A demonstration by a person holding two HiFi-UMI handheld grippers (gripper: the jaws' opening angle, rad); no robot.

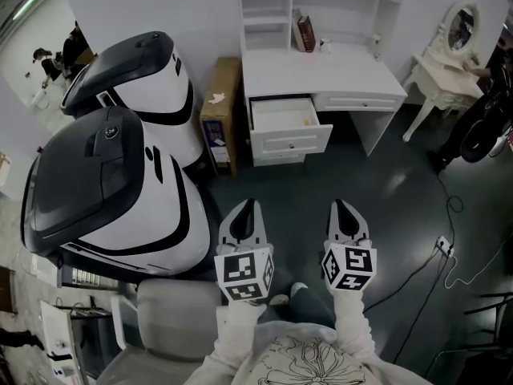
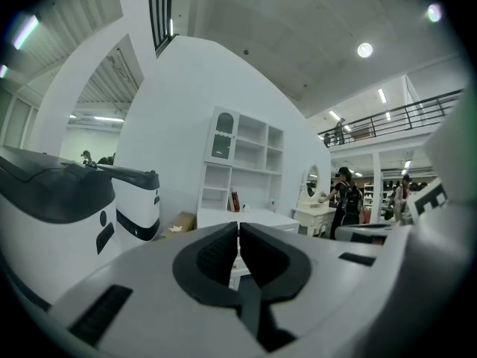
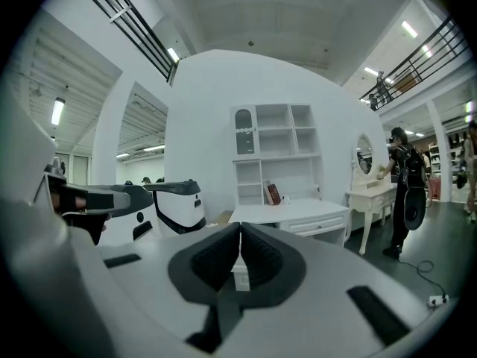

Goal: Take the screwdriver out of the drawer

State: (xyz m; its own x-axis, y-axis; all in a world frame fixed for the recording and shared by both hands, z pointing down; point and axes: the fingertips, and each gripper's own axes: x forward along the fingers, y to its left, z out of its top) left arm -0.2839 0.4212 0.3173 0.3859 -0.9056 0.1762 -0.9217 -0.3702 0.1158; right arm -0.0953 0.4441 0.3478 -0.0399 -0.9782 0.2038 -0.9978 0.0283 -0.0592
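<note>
A white desk with a shelf unit stands ahead across the dark floor. Its left drawer is pulled open; the inside looks pale and I cannot make out a screwdriver in it. My left gripper and right gripper are held side by side, well short of the desk and pointing towards it. Both are shut with nothing between the jaws. The left gripper view has the closed left gripper below the desk. In the right gripper view the closed right gripper lines up with the desk.
Two large white-and-black machines fill the left side, with a cardboard box between them and the desk. A white vanity table stands at the right, a person beside it. A cable and socket lie on the floor.
</note>
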